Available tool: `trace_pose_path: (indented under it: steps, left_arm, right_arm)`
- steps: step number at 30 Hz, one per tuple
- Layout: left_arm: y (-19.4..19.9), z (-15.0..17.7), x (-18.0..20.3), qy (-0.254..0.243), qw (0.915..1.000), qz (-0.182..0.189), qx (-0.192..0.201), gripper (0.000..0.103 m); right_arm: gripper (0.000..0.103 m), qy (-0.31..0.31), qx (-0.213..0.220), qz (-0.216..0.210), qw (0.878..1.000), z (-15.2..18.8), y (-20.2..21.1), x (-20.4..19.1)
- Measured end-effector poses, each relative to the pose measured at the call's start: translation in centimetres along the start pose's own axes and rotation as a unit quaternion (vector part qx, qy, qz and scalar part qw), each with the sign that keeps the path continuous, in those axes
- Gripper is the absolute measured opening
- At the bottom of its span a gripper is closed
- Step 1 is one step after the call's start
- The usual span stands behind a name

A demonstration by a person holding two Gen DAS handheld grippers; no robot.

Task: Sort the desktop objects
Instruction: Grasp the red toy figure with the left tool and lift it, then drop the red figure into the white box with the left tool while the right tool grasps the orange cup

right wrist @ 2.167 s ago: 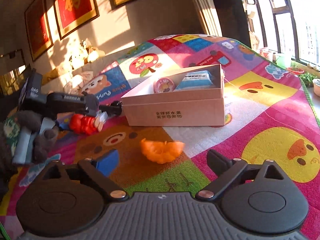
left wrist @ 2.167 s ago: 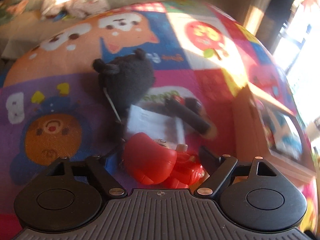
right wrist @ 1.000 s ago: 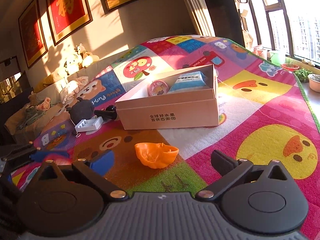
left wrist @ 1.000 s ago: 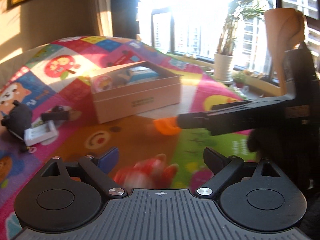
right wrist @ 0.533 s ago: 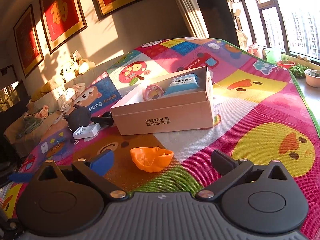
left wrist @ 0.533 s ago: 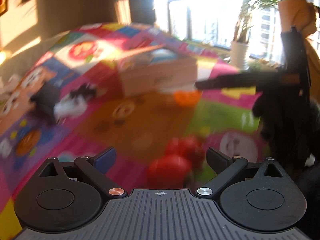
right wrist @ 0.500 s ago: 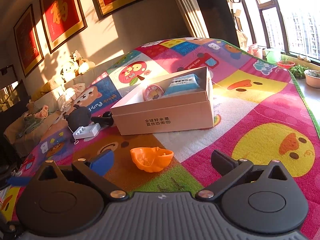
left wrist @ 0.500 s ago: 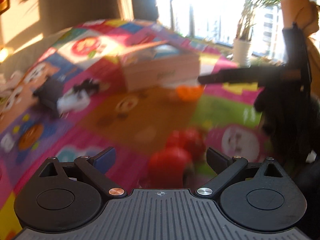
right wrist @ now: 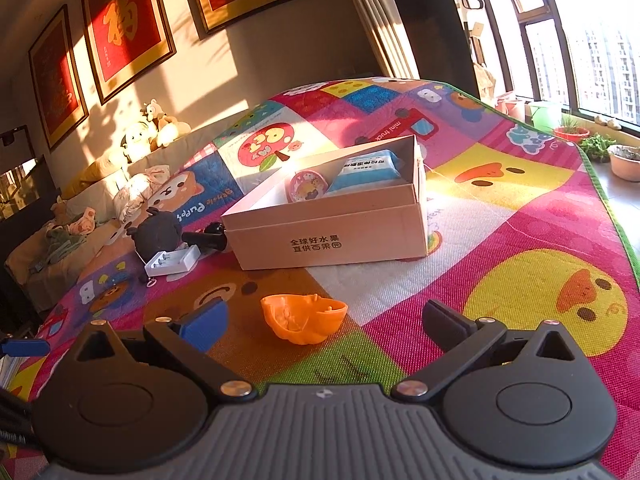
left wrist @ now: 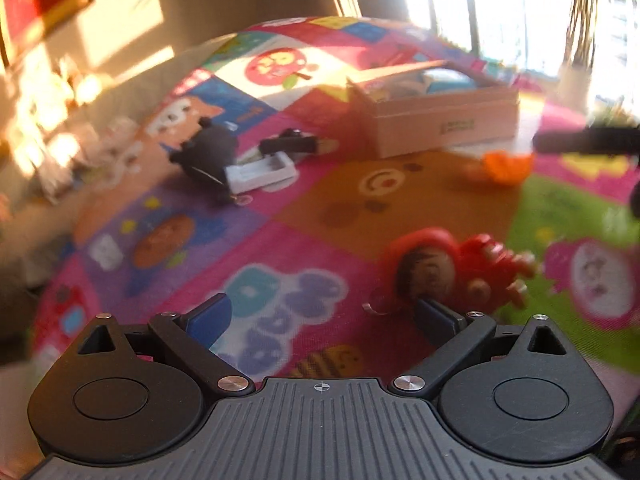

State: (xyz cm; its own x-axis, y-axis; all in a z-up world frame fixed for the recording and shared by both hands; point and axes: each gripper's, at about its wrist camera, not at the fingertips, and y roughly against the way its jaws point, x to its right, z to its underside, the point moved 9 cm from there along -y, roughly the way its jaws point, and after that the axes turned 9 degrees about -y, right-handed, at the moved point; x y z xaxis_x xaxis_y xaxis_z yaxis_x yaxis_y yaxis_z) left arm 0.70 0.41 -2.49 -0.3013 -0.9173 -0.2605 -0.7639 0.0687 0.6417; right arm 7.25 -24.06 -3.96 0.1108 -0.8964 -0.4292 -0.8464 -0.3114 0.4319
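A red toy figure lies on the play mat just past my left gripper's right fingertip; my left gripper is open and holds nothing. An orange cup-shaped toy lies on the mat between the open fingers of my right gripper, a little ahead of them; it also shows in the left wrist view. The open cardboard box holds a blue packet and a round pink tin. A black plush, a white charger and a black tube lie left of the box.
The colourful play mat ends at a green edge on the right, with plant pots by the window beyond. A sofa with soft toys lies at the back left. The right gripper's arm crosses the left wrist view's right side.
My left gripper has opened and let go of the red toy, which now lies on the mat by its right finger. The left view has swung left. My right gripper has barely moved.
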Motion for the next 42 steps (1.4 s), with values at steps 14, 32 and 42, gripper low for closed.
trace_pose_path:
  steps: [14,32,42]
  left_arm:
    - [-3.0,-2.1,5.7,-0.039,0.9948,0.09,0.028,0.103]
    - [-2.4,-0.1,0.7,0.038,0.9992,0.007,-0.005,0.103]
    - [-2.4,-0.3,1.6,0.069,0.9948,0.074,-0.006,0.103]
  right_arm:
    - [0.103,0.007,-0.005,0.002,1.0,0.1,-0.1,-0.1]
    - [0.103,0.122,-0.051,0.031,0.991,2.0,-1.5,-3.6]
    - [0.103,0.12,-0.081,0.024,0.989,3.6,-0.5,-3.8]
